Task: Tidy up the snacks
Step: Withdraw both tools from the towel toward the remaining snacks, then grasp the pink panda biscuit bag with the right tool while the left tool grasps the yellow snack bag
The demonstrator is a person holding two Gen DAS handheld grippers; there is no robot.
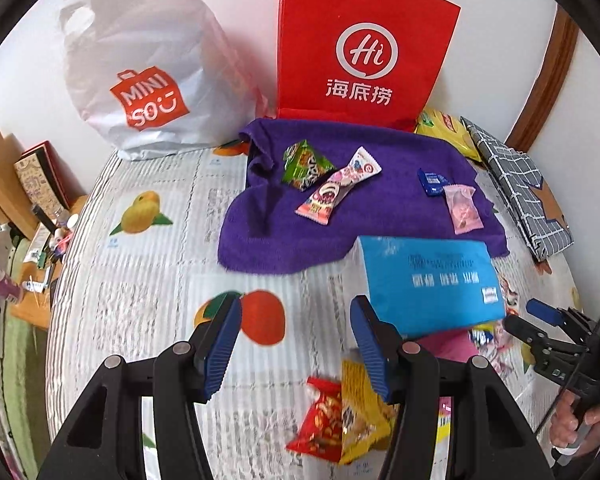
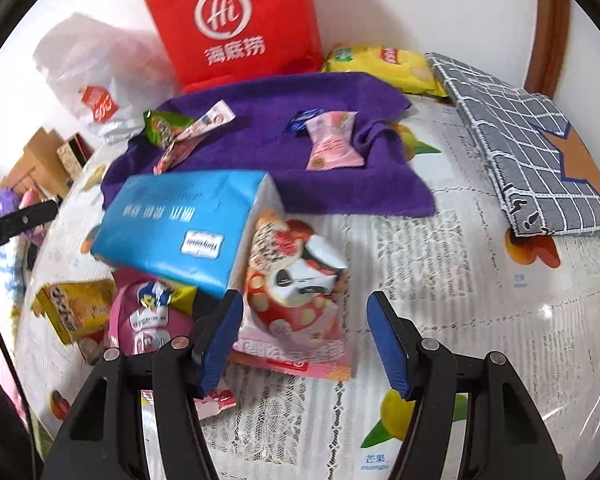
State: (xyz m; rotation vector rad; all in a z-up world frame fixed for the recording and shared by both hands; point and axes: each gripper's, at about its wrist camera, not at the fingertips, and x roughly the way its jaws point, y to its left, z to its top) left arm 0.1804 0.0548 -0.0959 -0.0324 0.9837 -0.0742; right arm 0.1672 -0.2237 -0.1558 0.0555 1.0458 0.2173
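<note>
While both grippers hang over the fruit-printed plastic tablecloth, neither grasps anything: the left gripper has its blue-padded jaws parted over bare cloth, and the right gripper has its jaws parted too, with nothing between the pads. A blue soft pack of tissues lies near the table's middle, partly over a pink bear-printed snack bag, which lies just ahead of the right gripper's left pad. Beside them lie a pink pouch and a yellow snack box. A red packet and a yellow packet lie touching each other near the left gripper. Behind, a purple towel carries a green snack packet, a long pink-and-white candy wrapper, a small blue wrapper and a pale pink sweet packet. A red paper bag stands upright against the wall, a white plastic shopping bag beside it.
</note>
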